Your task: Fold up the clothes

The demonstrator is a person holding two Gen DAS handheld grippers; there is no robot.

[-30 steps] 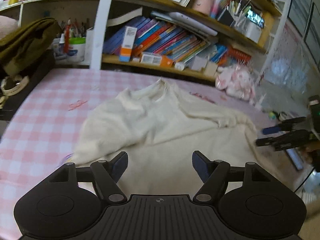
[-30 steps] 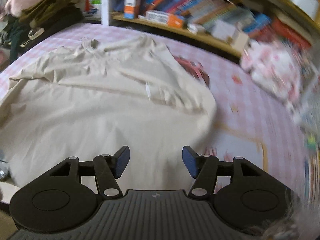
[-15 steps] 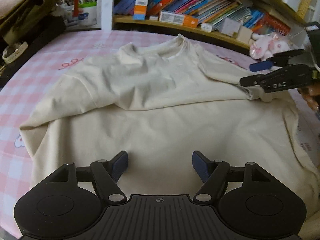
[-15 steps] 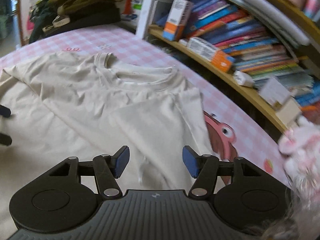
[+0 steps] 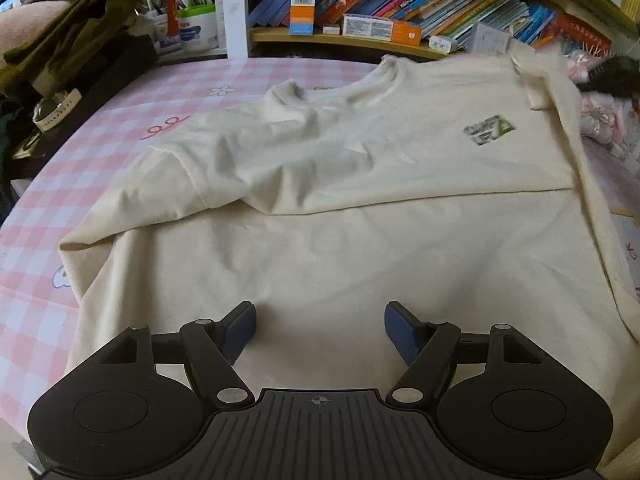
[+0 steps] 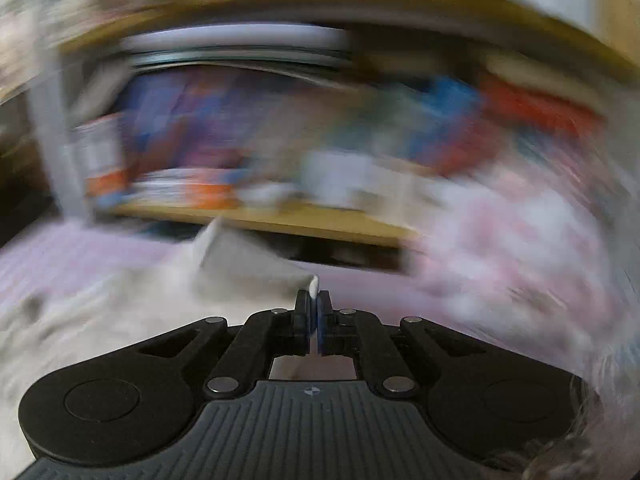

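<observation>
cream t-shirt (image 5: 328,208) spread on pink checked bed (image 5: 132,112), collar toward bookshelf (image 5: 360,40). left tool (image 5: 320,330) wide open, empty, over hem nearest camera. right tool (image 6: 314,312) clamped on thin shirt edge, view heavily blurred. risk: edge slipping from pinch mid-swing, fold landing skewed. container beside bookshelf: white tub (image 5: 196,26), contents unclear.

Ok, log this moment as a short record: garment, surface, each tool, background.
garment: cream T-shirt, spread out, right side folded over so the green chest print faces up
surface: pink checked cloth
left tool: open, above the shirt's near hem, holding nothing
right tool: shut on a pinch of shirt fabric; view blurred
background: bookshelf, dark folded clothes
</observation>
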